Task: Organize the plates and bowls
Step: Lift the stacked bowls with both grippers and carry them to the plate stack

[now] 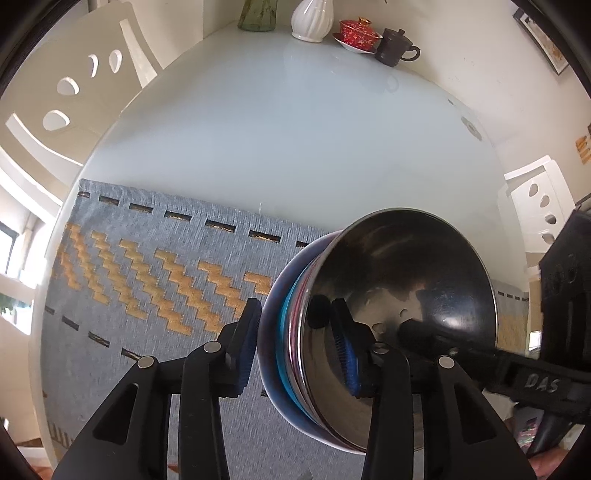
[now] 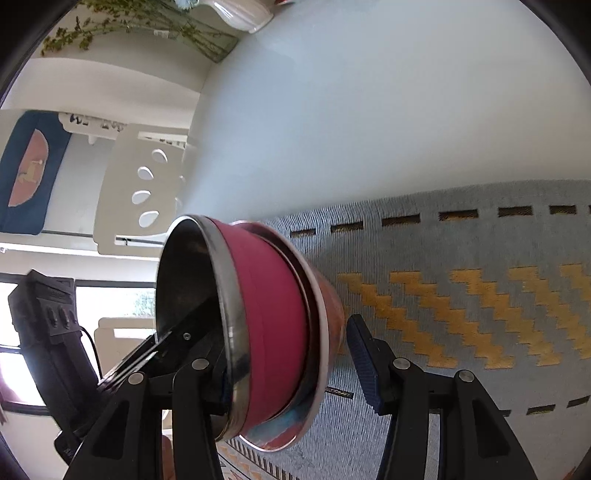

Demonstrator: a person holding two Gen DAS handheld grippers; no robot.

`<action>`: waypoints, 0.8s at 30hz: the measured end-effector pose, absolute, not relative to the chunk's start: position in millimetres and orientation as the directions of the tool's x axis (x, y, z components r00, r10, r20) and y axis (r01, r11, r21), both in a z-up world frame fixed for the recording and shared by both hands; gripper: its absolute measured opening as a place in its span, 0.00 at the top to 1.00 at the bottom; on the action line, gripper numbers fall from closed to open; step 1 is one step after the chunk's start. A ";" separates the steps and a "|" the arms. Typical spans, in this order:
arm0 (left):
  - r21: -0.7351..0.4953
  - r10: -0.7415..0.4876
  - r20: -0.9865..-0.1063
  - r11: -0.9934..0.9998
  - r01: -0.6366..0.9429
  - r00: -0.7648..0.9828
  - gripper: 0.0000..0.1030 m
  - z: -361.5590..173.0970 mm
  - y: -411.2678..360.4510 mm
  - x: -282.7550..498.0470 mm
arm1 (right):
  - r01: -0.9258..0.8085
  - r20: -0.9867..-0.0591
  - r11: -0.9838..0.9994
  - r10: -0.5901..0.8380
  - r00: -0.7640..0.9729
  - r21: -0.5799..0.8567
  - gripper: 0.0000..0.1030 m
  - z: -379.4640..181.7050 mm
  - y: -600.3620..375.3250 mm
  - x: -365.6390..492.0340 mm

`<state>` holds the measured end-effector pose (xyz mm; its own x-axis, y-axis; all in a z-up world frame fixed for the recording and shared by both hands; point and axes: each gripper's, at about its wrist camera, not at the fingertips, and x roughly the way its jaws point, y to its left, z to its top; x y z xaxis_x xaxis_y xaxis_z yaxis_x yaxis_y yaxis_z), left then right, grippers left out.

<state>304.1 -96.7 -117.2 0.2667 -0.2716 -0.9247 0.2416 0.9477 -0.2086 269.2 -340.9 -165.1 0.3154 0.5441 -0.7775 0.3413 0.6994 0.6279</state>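
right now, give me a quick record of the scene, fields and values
bowls: nested stack, steel bowl innermost, pink, blue and pale ones outside it
under the stack: grey mat with yellow zigzags, on a white table
left gripper: straddles the stack's wall, one finger inside; grip unclear
right gripper: straddles the opposite wall, outer finger clear of the bowls, open
stack resting or lifted: cannot tell
far edge of the table: white vase, red cup, dark mug

Bright daylight from windows (image 2: 110,299); glare on table (image 1: 295,129); fisheye warp, dark vignette corners.
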 end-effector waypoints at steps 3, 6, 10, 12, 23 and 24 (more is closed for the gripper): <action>-0.233 -0.291 -0.919 0.945 0.232 0.266 0.62 -119.1 -95.3 305.1 | 0.339 -0.769 0.691 0.555 0.317 0.638 0.51 -170.8 -339.5 271.6; -0.244 -0.305 -0.914 0.940 0.237 0.268 0.60 -120.6 -94.7 305.7 | 0.333 -0.776 0.702 0.545 0.317 0.629 0.51 -172.9 -338.8 272.6; -0.264 -0.324 -0.908 0.934 0.239 0.264 0.59 -122.9 -93.8 306.6 | 0.327 -0.782 0.713 0.536 0.317 0.621 0.50 -172.6 -335.3 275.1; -0.272 -0.332 -0.906 0.932 0.239 0.264 0.59 -123.4 -93.7 307.4 | 0.325 -0.784 0.715 0.534 0.317 0.619 0.50 -172.7 -334.7 275.7; -0.292 -0.352 -0.891 0.928 0.232 0.287 0.63 -123.3 -90.9 302.2 | 0.335 -0.786 0.717 0.504 0.357 0.612 0.55 -169.2 -335.9 273.2; -0.289 -0.350 -0.893 0.928 0.235 0.284 0.63 -123.3 -91.1 302.2 | 0.333 -0.787 0.718 0.503 0.358 0.611 0.56 -168.0 -336.1 273.2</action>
<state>302.2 -91.1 -123.3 0.2844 -0.3501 -0.8925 0.2347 0.9281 -0.2892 273.2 -336.1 -168.0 0.3583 0.5030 -0.7865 0.3333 0.7180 0.6110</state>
